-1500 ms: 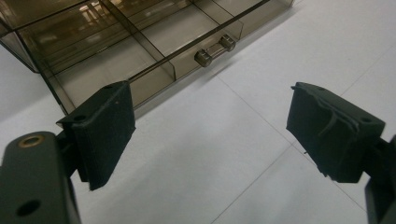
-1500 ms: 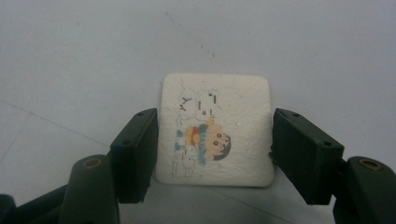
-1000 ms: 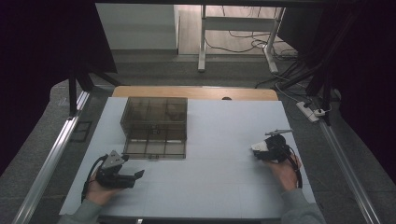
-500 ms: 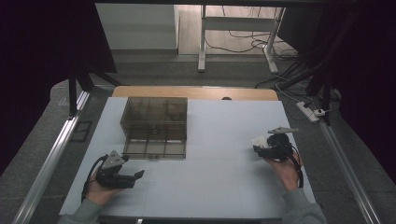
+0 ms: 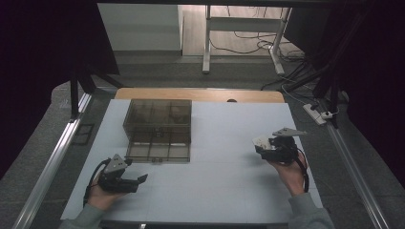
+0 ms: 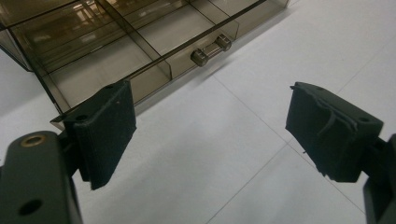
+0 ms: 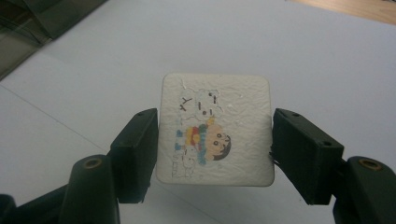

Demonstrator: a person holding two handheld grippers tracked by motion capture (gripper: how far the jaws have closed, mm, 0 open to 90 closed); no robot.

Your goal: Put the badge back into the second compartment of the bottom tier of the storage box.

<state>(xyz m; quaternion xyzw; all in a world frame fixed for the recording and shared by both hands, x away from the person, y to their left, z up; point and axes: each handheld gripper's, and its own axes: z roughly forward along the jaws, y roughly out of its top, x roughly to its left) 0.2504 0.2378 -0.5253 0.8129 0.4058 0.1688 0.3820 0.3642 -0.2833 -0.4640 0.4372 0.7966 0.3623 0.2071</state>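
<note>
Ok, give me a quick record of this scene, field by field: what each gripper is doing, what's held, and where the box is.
right gripper: shut on the white square tile, cartoon picture facing up
left gripper: open, nothing between the jaws
smoky compartment box: on the white table, drawer pulled out toward the left gripper
drawer knob: untouched

The tinted box's point(image 6: 140, 42) far side runs off the left gripper view's top edge.

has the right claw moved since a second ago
Yes. In the high view the right claw, shut on the white tile, sits slightly higher and further up the table than before.
</note>
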